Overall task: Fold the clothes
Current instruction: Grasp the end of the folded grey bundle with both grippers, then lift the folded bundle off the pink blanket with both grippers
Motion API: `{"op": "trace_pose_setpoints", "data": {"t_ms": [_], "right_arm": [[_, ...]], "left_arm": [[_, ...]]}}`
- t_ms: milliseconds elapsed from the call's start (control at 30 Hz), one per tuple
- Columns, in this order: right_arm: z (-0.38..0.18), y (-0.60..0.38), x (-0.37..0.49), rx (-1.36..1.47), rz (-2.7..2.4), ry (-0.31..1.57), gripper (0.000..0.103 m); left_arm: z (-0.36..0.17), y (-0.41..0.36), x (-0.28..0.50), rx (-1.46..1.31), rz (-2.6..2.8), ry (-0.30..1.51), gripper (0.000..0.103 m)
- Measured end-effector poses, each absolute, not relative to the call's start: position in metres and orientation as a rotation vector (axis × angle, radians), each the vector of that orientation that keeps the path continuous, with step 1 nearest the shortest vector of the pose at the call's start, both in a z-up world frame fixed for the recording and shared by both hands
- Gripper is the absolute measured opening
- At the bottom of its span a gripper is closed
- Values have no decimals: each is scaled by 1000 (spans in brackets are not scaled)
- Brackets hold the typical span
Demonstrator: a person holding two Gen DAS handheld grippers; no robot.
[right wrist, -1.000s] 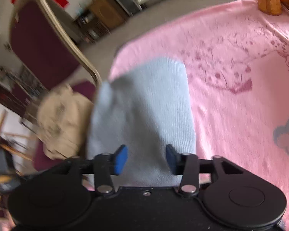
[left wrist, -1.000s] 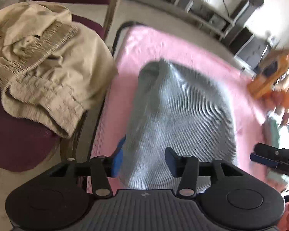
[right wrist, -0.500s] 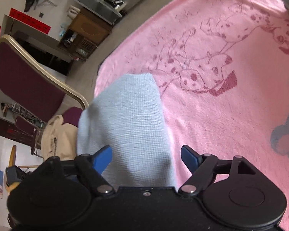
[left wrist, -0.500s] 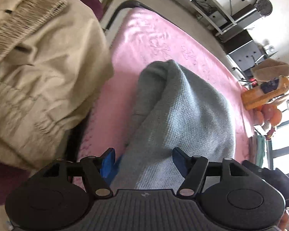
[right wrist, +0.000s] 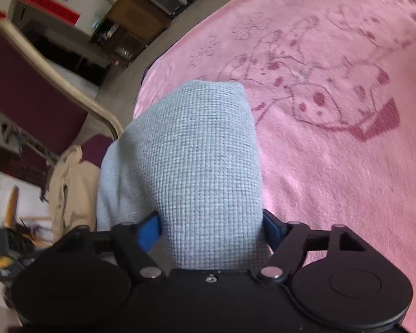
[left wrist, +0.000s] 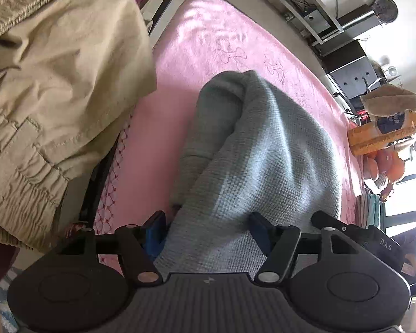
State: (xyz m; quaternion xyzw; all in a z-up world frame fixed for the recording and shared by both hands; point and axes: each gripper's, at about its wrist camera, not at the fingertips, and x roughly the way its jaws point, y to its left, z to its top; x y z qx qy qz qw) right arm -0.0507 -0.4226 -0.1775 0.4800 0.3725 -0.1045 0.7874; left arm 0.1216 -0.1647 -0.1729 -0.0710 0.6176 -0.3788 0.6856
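Note:
A pale blue waffle-knit garment (left wrist: 263, 152) lies folded in a long bundle on the pink blanket (left wrist: 208, 41). Its near end runs between the fingers of my left gripper (left wrist: 207, 230), whose jaws are opening; the blue pads stand off the cloth. In the right wrist view the same garment (right wrist: 202, 152) fills the gap of my right gripper (right wrist: 210, 231). Those jaws are closing a little and the pads sit beside the cloth without squeezing it. The right gripper's black body (left wrist: 355, 233) shows at the garment's right edge in the left wrist view.
A beige garment (left wrist: 55, 83) is heaped on a maroon chair (right wrist: 27, 88) just left of the blanket's edge. An orange bottle (left wrist: 385, 133) and other orange items stand at the far right. The pink blanket (right wrist: 332, 166) stretches bare to the right of the garment.
Both grippers came down toward the blanket with the blue garment. Their jaws, pinched on the cloth a second ago, have spread apart, and the garment now rests on the blanket.

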Motion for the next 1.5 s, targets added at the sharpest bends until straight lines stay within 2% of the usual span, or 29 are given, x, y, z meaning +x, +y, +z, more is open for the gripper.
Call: {"op": "trace_pose_setpoints", "data": {"t_ms": [233,533,567,600,700,800,900,1000,1200,1367,1467,1500], "right_arm": [[-200,-449,-65,1238,-146,774,68],[-202,-450,-67,1246,-126,765,69],[-201,-449,-67,1239,-129,767,70],[-199,-447,-66,1230,-135,767,70],[-195,-442,-63,1204,-150,768,73],[-191,-442,-60,1206,-155,776,78],[-189,-442,-59,1232,-158,767,81],[-189,-442,-58,1250,-175,768,81],[-198,-446,-57,1315,-182,788,82],[-201,-448,-56,1326,-159,782,82],[-200,-446,-54,1310,-173,780,81],[-199,-445,-54,1300,-189,778,75]], "left_arm": [[-183,-171,127,-199,-845,1451,73],[-184,-188,126,-170,-899,1424,78],[-182,-192,122,-145,-904,1412,76],[-179,-197,117,-124,-911,1400,61],[-172,-204,106,-61,-928,1353,46],[-167,-202,104,-62,-913,1333,36],[-164,-201,105,-67,-908,1330,35],[-159,-208,100,-10,-923,1301,35],[-150,-228,82,168,-963,1203,48],[-174,-223,112,22,-919,1370,58],[-173,-220,114,-12,-930,1366,37],[-168,-221,109,17,-935,1332,30]]}}
